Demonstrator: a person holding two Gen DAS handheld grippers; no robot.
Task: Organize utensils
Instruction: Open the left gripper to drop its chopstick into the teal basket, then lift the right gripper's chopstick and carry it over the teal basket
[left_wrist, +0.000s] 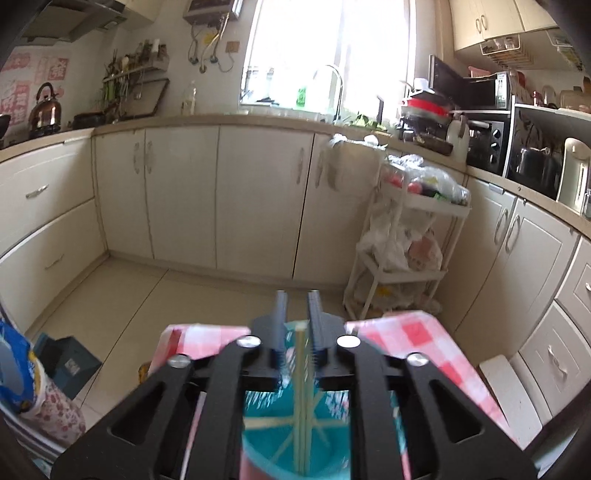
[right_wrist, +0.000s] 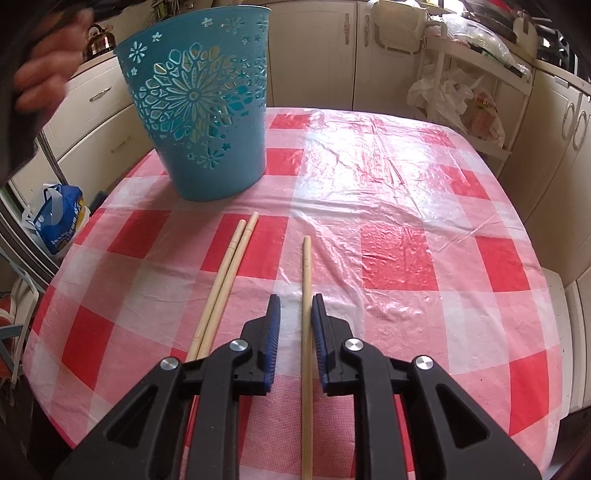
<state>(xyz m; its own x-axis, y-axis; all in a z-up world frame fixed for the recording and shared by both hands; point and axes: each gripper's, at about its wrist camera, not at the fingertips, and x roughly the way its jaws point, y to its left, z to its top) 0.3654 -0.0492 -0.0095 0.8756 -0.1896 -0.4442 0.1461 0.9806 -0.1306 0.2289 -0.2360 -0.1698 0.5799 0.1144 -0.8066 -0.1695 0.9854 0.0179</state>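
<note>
A single chopstick (right_wrist: 306, 295) lies on the checked cloth of your counter (right_wrist: 406, 221), running between your right gripper (right_wrist: 295, 314)'s parted jaws, untouched by either pad. Just to its left a pair of chopsticks (right_wrist: 225, 280) lies side by side. Beyond stands the blue basket (right_wrist: 195, 110). Your left gripper (left_wrist: 297, 314) hangs over that basket, jaws apart, chopsticks (left_wrist: 301, 398) below.

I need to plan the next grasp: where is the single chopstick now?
In the right wrist view, the single chopstick lies on the checked tablecloth between the open right gripper fingers, right of the chopstick pair.
</note>
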